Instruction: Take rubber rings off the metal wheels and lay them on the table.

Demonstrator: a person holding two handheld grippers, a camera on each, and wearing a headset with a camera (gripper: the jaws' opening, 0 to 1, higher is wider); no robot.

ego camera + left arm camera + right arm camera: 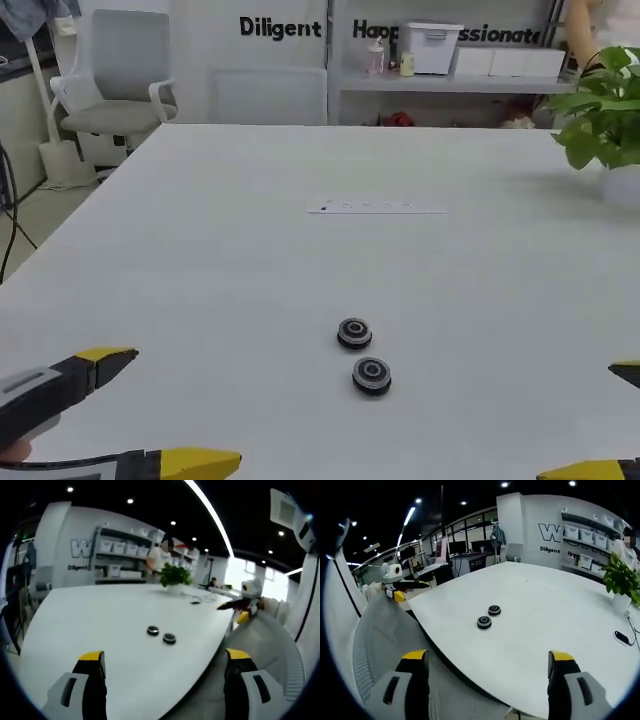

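Two pieces wait on the white tabletop (200, 250): the nearer wheel (372, 376) and the farther wheel (354, 334). Both are small, metal and lying flat, just beside each other but apart. They sit ahead of both claws and roughly between them, the nearer one a shade toward the right claw (610, 420). Each carries a dark rubber ring (357, 378) around its rim, not yet taken off.

The left claw (150, 410) is released, its yellow-tipped jaws spread wide with nothing between them, and it hangs by the near edge of the tabletop, well apart from the wheels. The right claw is likewise released and empty.

The wheels look light and hard, and on this smooth surface they would probably skid under a sideways push. One claw should therefore pin a wheel firmly, across its flat faces or at the hub. The ring is likely soft, stretchy and grippy, seated snugly on the rim. The other claw's best hold is a pinch on the ring's outer edge, rolling it over the rim rather than pulling straight. Too shallow a bite may slip off.
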